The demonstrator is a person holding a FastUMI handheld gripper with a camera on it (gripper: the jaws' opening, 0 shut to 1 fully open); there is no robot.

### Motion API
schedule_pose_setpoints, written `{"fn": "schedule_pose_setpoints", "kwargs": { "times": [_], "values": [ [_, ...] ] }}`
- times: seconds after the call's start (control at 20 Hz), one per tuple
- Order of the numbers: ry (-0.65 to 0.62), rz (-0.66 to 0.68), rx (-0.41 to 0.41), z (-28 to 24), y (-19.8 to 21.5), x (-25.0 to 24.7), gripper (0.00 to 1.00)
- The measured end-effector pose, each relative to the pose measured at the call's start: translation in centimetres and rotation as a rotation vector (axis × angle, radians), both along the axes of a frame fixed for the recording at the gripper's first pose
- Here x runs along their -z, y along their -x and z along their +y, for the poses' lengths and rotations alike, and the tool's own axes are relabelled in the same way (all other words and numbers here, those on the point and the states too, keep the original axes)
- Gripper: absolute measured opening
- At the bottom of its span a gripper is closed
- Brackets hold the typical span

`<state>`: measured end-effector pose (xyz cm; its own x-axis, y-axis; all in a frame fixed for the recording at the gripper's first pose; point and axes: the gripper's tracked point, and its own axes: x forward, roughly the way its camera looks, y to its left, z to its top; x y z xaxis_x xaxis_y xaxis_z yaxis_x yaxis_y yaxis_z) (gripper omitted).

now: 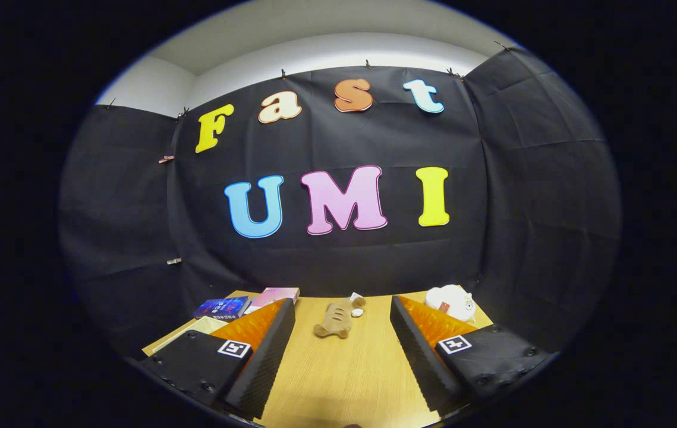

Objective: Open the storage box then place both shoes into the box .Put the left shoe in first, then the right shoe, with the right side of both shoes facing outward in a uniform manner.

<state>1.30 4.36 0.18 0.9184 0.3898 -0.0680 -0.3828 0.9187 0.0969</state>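
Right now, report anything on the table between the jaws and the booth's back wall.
A tan plush toy lies on the wooden table just ahead of the open, empty jaws, a small white object beside it.

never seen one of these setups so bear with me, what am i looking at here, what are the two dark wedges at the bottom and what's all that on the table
The camera rides on a hand-held gripper and looks forward along its two fingers; those are the wedges. They stand wide open, holding nothing. Beyond them on the wooden table lies a tan plush toy. By the left finger are a dark blue book and a pink box; behind the right finger sits a white plush toy. Black cloth forms the booth wall.
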Motion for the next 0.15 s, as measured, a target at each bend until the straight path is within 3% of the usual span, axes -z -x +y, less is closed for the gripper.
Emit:
{"fn": "schedule_pose_setpoints", "kwargs": {
  "times": [0.15],
  "values": [
    [0.031, -0.023, 0.002, 0.35, 0.33, -0.22, 0.98]
  ]
}}
